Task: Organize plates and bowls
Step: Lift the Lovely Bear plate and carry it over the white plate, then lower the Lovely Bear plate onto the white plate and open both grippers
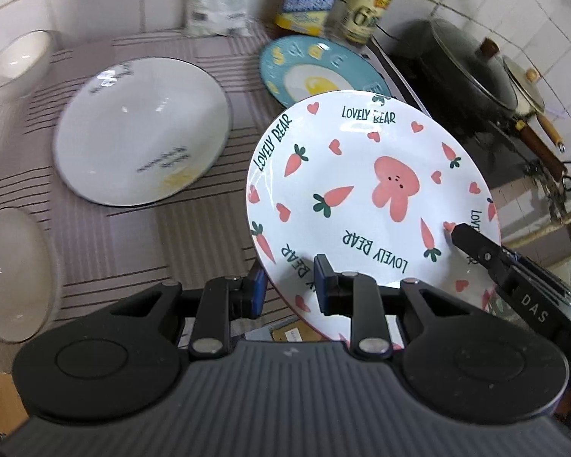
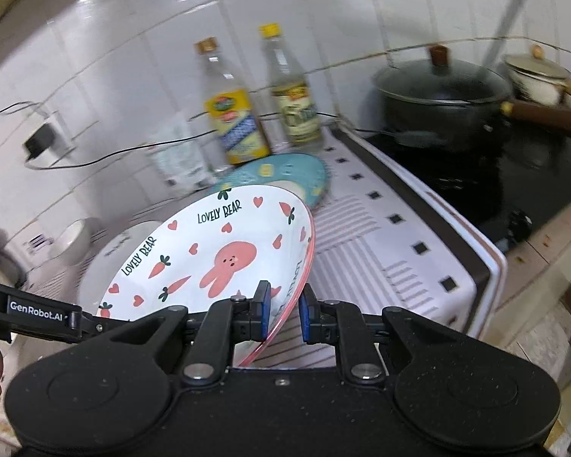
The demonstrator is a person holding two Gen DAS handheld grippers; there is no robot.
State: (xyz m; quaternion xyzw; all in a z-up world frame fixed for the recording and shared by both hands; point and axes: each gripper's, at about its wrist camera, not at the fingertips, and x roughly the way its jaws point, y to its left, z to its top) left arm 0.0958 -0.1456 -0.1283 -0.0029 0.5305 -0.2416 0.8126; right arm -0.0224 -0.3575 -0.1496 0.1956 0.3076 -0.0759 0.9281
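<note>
Plate [image 1: 361, 190]: white, pink rabbit, pink hearts, orange-pink carrots with dark green tops, dark "LOVELY BEAR" lettering, pink underside. Second plate [image 1: 316, 72]: blue, white-and-yellow fried-egg motif. Wide bowl [image 1: 141, 129]: white, dark script, yellow mark. Table cover [image 1: 106, 236]: pale grey-lilac, dark stripes. Gripper pads [image 2: 264, 314]: blue on black. Pot [image 2: 437, 103]: black.

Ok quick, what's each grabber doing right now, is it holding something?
Left gripper: closed on the rim of the bunny plate, which is tilted up off the table.
Right gripper: closed on the same plate's rim.
</note>
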